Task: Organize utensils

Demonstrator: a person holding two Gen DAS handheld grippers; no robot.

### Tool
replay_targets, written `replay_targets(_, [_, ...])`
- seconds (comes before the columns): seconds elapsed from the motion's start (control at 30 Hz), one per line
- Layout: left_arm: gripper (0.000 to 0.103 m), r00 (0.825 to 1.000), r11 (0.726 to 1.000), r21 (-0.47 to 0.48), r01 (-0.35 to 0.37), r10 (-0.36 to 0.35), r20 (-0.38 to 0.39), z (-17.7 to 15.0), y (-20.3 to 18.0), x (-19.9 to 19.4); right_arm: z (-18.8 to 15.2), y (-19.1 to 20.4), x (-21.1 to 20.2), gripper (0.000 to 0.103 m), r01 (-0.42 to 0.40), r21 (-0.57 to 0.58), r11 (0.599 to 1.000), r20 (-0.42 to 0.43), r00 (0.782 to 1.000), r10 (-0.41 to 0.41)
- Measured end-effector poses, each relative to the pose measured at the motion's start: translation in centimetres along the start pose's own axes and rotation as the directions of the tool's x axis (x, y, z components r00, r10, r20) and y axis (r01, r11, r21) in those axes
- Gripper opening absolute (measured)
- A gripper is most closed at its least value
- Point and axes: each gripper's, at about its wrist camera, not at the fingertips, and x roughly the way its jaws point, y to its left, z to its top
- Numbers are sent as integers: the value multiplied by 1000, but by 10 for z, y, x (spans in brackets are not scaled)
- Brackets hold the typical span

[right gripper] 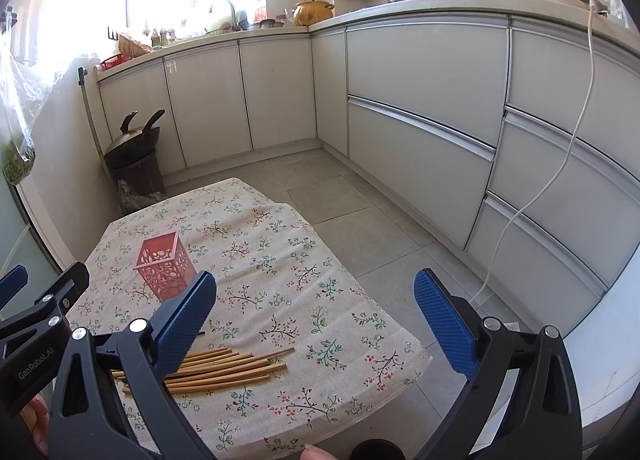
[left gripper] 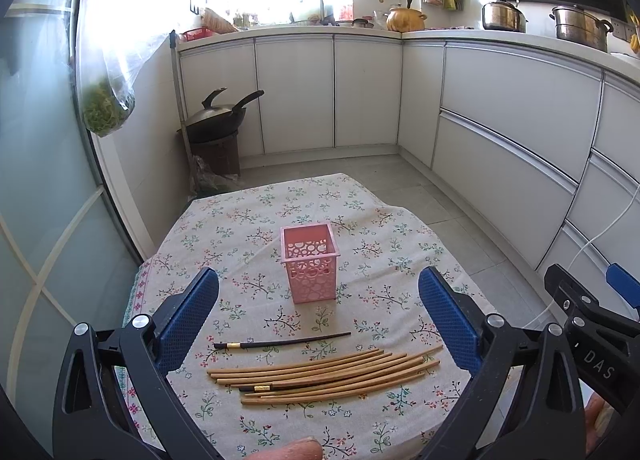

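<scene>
While the left tool (left gripper: pixel 318 310) stood wide and held nothing, the pink holder (left gripper: pixel 310 262) stood upright on the floral tabletop (left gripper: pixel 240 220). Wooden chopsticks (left gripper: pixel 328 374) lay in a bundle nearer the camera than the holder, one dark chopstick (left gripper: pixel 282 341) between them. From the right wrist, the right tool (right gripper: pixel 316 314) was also wide and empty; the holder (right gripper: pixel 164 266) stood beyond the chopsticks (right gripper: pixel 224 370).

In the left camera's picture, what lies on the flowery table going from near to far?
Bundle of wooden chopsticks → lone dark chopstick → pink holder → far edge of the tablecloth.
</scene>
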Motion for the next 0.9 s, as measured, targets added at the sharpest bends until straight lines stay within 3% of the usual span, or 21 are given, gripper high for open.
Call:
replay_targets(0.23, [96, 1000, 1000, 8, 12, -12, -26, -1, 1, 7, 1, -5, 1, 97, -1, 24, 1000, -11, 1000, 2])
replay_targets(0.33, [96, 995, 998, 2, 63, -63, -82, 1, 6, 20, 3, -12, 6, 97, -21, 66, 998, -39, 999, 23])
replay_targets(0.43, [96, 973, 983, -63, 174, -182, -140, 4, 20, 40, 2, -27, 17, 97, -77, 173, 982, -110, 989, 97])
replay_targets(0.5, [96, 945, 958, -91, 271, -283, -162, 8, 25, 54, 0, -43, 29, 97, -118, 279, 953, -167, 971, 169])
replay_targets(0.57, [96, 904, 923, -72, 378, -384, -187, 9, 20, 69, -2, -54, 37, 97, -133, 346, 929, -199, 957, 211])
replay_targets(0.6, [96, 868, 895, -64, 441, -444, -221, 7, 14, 81, -2, -58, 39, 97, -138, 367, 920, -209, 951, 226])
replay_targets(0.63, [96, 823, 873, -53, 485, -476, -309, 3, 6, 96, -3, -62, 42, 97, -142, 387, 911, -220, 945, 241])
replay_targets(0.67, [96, 784, 866, -33, 499, -467, -410, -2, -5, 112, -4, -67, 47, 97, -147, 417, 897, -236, 935, 264])
replay_targets(0.7, [96, 769, 870, 5, 493, -433, -471, -6, -16, 123, -6, -72, 52, 97, -152, 444, 883, -253, 924, 286])
replay_targets(0.83, [93, 747, 860, 245, 448, -209, -632, -27, -50, 167, -15, -86, 70, 97, -144, 523, 840, -314, 884, 347])
replay_targets(0.9, [83, 686, 848, 264, 459, -149, -712, -36, -49, 189, -21, -91, 80, 97, -140, 555, 820, -338, 863, 376])
